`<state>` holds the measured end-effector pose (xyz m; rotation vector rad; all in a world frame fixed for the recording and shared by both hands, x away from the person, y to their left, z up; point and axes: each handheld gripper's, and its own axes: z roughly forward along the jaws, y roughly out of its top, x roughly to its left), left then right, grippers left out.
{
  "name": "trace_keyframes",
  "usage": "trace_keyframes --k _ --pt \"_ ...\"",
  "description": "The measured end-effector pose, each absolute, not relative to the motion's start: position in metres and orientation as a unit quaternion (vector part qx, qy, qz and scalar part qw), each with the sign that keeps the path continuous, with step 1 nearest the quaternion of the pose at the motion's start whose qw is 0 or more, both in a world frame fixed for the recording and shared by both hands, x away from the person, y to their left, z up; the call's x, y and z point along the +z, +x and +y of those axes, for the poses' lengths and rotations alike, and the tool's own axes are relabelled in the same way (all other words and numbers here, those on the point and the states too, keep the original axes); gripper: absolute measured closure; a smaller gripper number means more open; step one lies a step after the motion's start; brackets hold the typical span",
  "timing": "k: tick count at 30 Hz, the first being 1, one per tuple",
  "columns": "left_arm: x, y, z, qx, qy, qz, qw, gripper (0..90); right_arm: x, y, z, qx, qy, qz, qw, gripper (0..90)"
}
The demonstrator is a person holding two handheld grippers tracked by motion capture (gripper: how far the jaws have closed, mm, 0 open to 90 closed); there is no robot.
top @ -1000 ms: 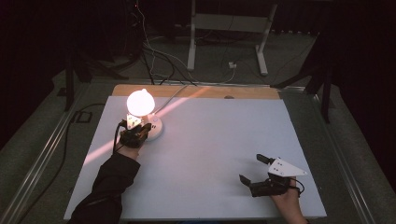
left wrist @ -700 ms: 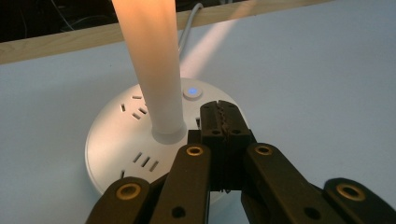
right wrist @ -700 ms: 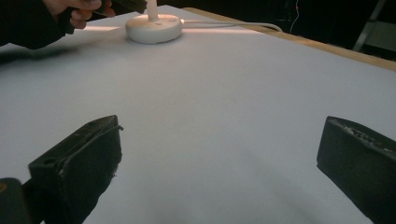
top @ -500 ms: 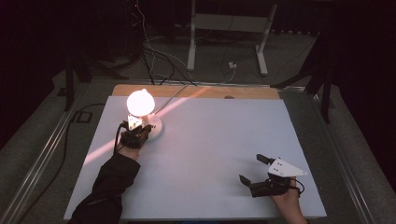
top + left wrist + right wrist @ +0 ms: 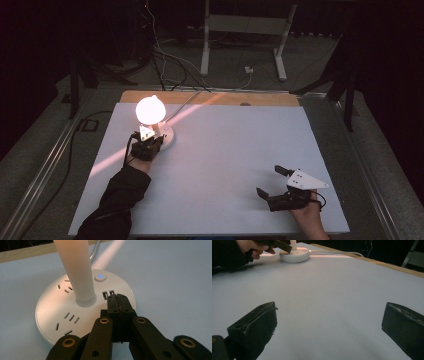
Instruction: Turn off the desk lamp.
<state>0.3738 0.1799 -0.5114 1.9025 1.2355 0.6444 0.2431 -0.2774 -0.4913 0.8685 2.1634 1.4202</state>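
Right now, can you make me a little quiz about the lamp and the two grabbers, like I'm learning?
1. True or false: the lamp is lit.
2. What stands between the jaws of the right gripper? A) a cup B) nothing C) the lamp's cable
3. Fill in: the shut tips of the left gripper sit over the lamp's round white ____.

Key:
1. True: the lamp's head glows brightly, and a small button on the base shows a blue light.
2. B: the jaws stand wide apart over the bare white table.
3. base, near its two small slots.
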Motion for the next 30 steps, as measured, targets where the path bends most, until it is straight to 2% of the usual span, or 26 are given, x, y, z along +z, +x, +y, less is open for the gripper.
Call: trace_keyframes --k 12,21,30 --pt "-0.512 0.375 0.183 0.253 0.744 0.487 0.381 90.0 -0.492 0.244 -0.277 0.507 0.312 0.778 0.200 0.0" --pt "-0.514 0.373 0.178 0.273 0.747 0.479 0.372 90.0 -0.492 0.244 -0.277 0.507 0.311 0.779 0.201 0.0" --pt "-0.498 0.372 0.186 0.260 0.733 0.483 0.401 90.0 -0.492 0.244 -0.278 0.508 0.312 0.777 0.202 0.0"
